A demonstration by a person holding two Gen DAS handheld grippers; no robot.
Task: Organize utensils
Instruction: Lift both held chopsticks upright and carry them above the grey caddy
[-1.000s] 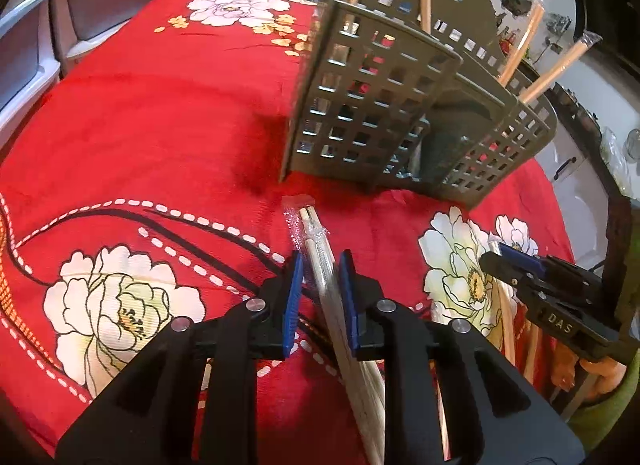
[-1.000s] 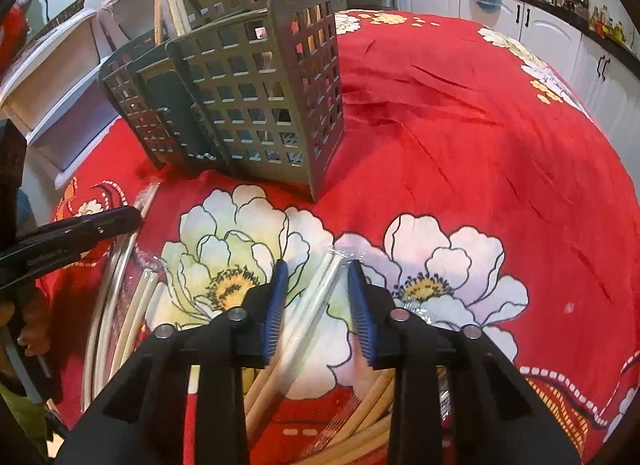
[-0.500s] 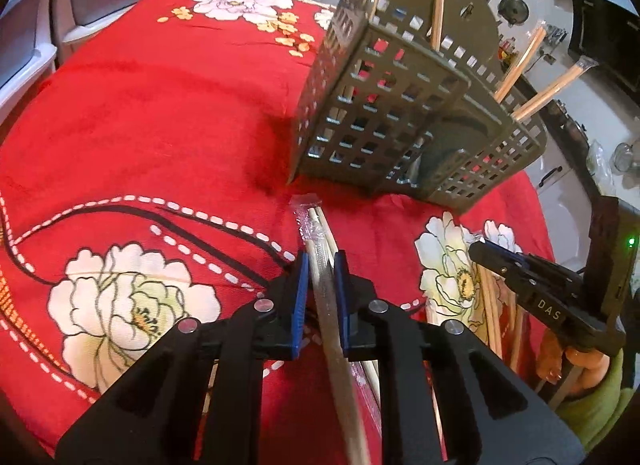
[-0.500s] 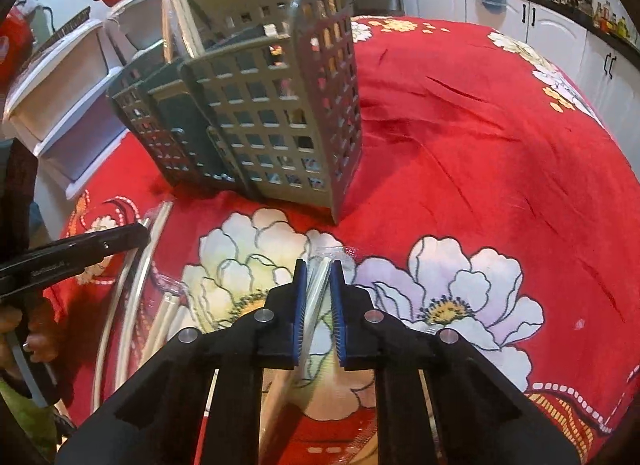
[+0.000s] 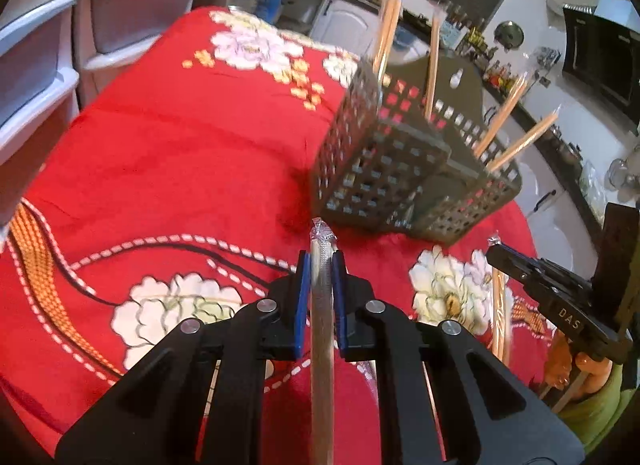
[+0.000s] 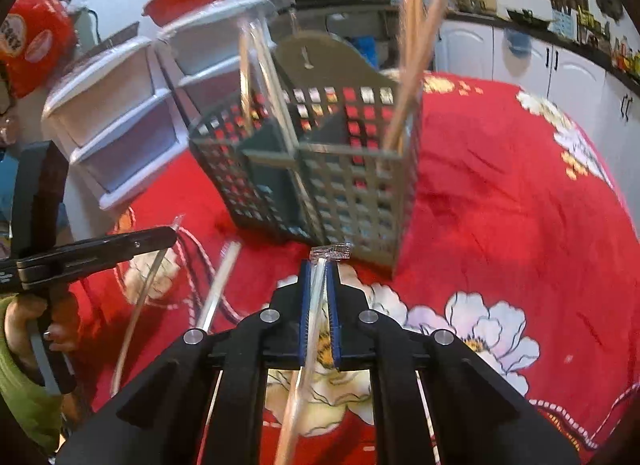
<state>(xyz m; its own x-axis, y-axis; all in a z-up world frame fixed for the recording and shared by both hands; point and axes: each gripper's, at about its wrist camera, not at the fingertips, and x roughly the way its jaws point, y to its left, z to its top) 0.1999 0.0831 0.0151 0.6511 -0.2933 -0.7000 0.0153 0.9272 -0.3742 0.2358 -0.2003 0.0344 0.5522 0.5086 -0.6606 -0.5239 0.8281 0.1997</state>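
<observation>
My left gripper (image 5: 320,261) is shut on a plastic-wrapped pair of chopsticks (image 5: 321,329), lifted off the red flowered cloth (image 5: 180,145). The grey perforated utensil caddy (image 5: 384,177) stands just beyond it, with several wrapped chopsticks (image 5: 430,61) upright inside. My right gripper (image 6: 319,269) has another wrapped chopstick pair (image 6: 308,345) between its pads, the jaws closing the last bit onto it. The caddy (image 6: 320,177) is right ahead of it. Each gripper shows in the other view: the right gripper (image 5: 494,251) and the left gripper (image 6: 170,231).
White plastic drawer units (image 5: 40,65) stand beside the table's far side. A loose wrapped chopstick pair (image 6: 218,289) lies left of my right gripper. White kitchen cabinets (image 6: 560,73) run behind the table. A person's hand (image 6: 24,321) grips the left tool's handle.
Both grippers closed onto their wrapped chopsticks and rose off the cloth with them. The caddy's open top has come into view.
</observation>
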